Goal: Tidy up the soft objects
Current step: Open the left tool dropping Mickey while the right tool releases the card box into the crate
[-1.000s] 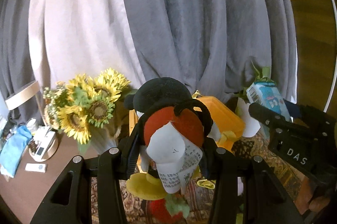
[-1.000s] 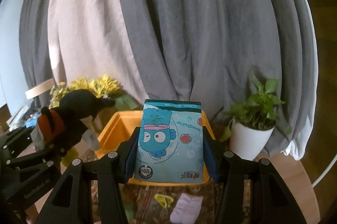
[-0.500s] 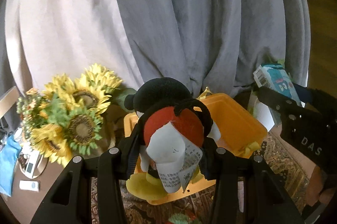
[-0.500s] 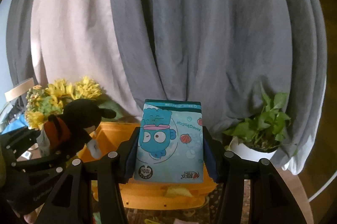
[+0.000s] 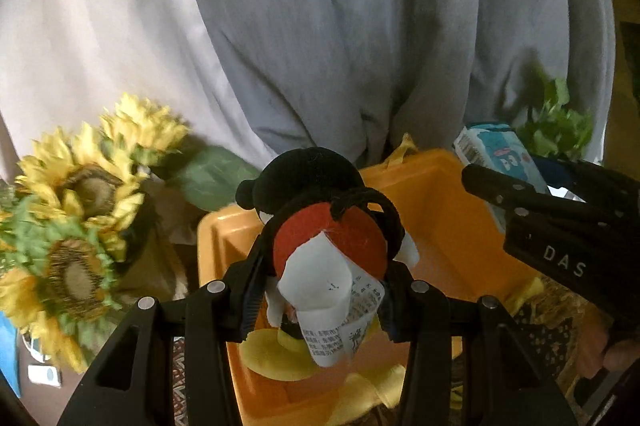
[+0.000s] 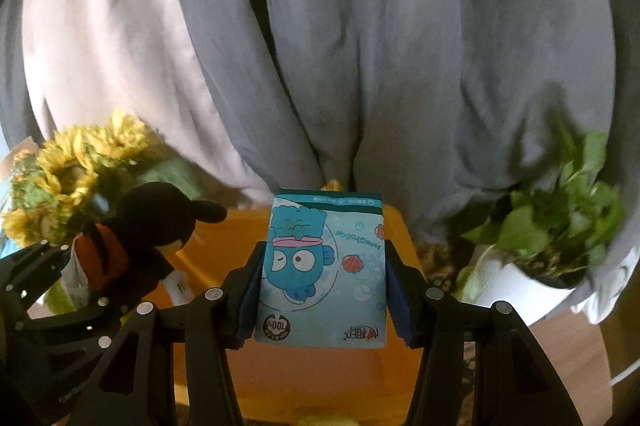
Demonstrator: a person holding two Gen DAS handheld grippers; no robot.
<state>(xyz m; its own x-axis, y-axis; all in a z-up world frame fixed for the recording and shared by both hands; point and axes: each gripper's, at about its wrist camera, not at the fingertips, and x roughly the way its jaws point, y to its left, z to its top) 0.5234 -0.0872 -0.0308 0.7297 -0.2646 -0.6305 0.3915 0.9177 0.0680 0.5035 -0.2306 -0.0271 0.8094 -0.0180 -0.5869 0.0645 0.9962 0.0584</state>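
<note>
Both loads sit over the orange bin, so lower each well inside the walls before letting go, and keep the two apart. Left hand-held gripper is clamped on the plush toy, pitched down, toy hanging above the bin's left half. Right hand-held gripper pinches the blue tissue pack upright by its sides, angled down over the bin's near wall. Sunflowers crowd the bin's left side.
</note>
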